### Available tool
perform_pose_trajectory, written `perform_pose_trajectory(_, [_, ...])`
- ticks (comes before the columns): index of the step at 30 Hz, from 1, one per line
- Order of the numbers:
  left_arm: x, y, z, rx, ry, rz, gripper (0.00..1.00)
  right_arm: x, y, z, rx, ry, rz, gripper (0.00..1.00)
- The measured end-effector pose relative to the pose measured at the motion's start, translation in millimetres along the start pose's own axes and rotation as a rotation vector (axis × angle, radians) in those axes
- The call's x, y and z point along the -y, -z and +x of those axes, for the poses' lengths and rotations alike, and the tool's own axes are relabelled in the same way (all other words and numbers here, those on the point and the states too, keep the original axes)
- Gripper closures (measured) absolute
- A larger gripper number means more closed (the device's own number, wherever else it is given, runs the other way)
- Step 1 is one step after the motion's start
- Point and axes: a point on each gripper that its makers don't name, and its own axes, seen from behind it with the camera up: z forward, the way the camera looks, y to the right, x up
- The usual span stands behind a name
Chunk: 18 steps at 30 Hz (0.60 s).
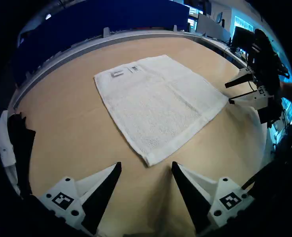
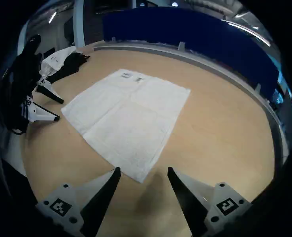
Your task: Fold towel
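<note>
Towel point(image 1: 159, 104) is spread flat and unfolded in the middle of the wooden table point(image 1: 66, 118), one layer, faint crease lines across it, two small tags point(image 1: 126, 71) at its far edge. In the left gripper view your left gripper point(image 1: 146, 164) sits at the towel's near corner: the corner tip lies right between the two fingertips, jaws wide apart, not clamped on the cloth. Can't tell whether the fingers touch the table. Same picture in the right gripper view: your right gripper point(image 2: 143, 169) is spread open with another towel corner just ahead of the gap, slightly toward its left finger point(image 2: 104, 189). Each camera also catches the other gripper farther off: the right one at the towel's right corner in the left gripper view, the left one at the towel's left corner in the right gripper view, both with fingers apart and tips just beside the cloth. Dark cloth and a white item point(image 2: 68, 61) lie at the far left. Blue partition point(image 2: 193, 31) runs behind the table's far edge.
</note>
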Motion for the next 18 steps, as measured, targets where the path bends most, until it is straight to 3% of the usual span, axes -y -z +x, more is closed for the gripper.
perform_pose_trajectory(5, [-1.2,-1.6,5.0,-0.002,0.011,-0.006,0.07,3.5,-4.1,-3.7,0.013,-0.003,0.005,0.12])
perform_pose_trajectory(9, [-2.9,-3.2,7.0,0.0,0.011,-0.018,0.18,6.6,-6.6,-4.5,0.019,-0.009,0.013,0.19])
perform_pose_trajectory(18, [0.8,-7.7,5.1,0.016,-0.056,0.011,0.44,7.6,-10.6,-7.6,0.035,-0.011,0.012,0.39])
